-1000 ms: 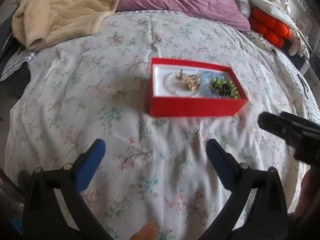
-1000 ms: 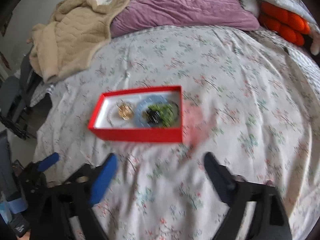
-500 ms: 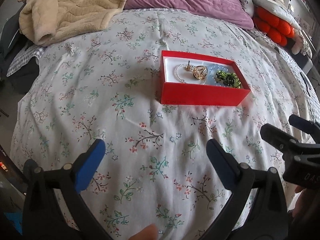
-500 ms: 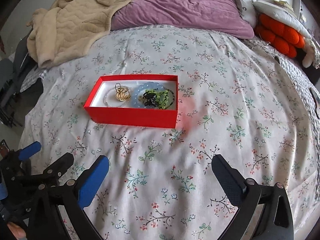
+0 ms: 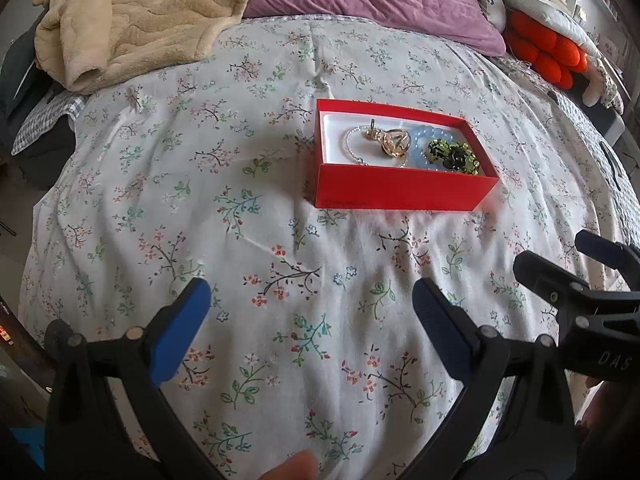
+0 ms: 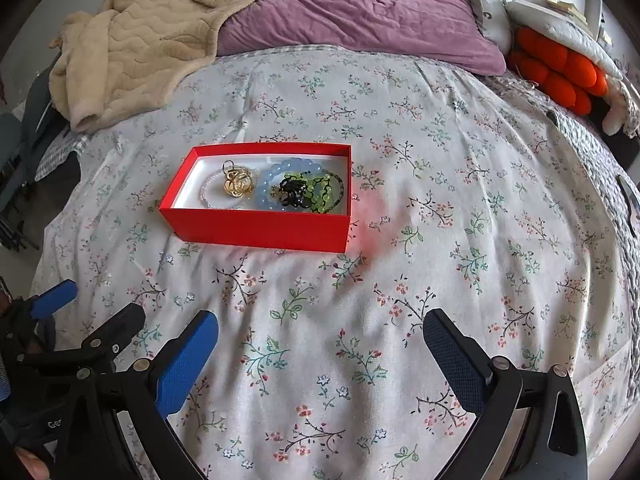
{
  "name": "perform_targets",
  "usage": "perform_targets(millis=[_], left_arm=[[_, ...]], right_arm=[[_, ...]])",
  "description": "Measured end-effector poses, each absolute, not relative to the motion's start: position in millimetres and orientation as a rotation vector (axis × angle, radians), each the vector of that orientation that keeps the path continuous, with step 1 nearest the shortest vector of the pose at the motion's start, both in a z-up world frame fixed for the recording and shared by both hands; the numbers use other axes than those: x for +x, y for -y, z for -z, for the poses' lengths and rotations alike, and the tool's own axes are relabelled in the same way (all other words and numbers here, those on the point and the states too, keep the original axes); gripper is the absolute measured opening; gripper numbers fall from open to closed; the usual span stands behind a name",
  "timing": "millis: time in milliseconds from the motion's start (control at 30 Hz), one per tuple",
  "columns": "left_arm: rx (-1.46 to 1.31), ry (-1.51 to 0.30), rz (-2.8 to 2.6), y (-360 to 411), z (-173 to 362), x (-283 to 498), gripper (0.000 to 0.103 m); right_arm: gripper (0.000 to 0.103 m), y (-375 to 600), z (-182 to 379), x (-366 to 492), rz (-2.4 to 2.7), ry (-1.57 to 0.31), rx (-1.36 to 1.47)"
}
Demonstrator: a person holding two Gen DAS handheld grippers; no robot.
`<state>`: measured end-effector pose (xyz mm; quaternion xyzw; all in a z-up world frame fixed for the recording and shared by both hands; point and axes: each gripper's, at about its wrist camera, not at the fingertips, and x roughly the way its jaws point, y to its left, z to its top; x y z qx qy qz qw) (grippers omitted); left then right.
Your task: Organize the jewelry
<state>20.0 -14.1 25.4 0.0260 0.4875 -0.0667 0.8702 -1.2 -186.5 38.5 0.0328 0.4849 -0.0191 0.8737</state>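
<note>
- While both tools hover above the bed, the left gripper and the right gripper stand spread wide, blue pads bare, nothing between them.
- Floral-printed white bedsheet: soft, wrinkled support, likely to give under pressure.
- Shallow rectangular red cardboard box: lies mid-bed, well ahead of both grippers, nearer the pillow end.
- Contents: a gold openwork pendant on a pale beaded strand, left half; a light-blue bead bracelet, centre; a green-and-black bead bracelet, right half, overlapping the blue.
- Handling judgement: pieces are light, smooth, limp and tangle-prone; pinch one bead strand across its loop, not the pendant.
- Periphery: beige quilted blanket, purple pillow.
</note>
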Motion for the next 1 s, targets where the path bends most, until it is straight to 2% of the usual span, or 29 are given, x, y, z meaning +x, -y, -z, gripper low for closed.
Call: perform_targets(millis=[1000], left_arm=[[0.058, -1.009, 0.105, 10.9, -25.7, 20.8, 0.101]], right_arm=[[0.103, 188.6, -37.3, -0.3, 0.055, -1.011, 0.082]])
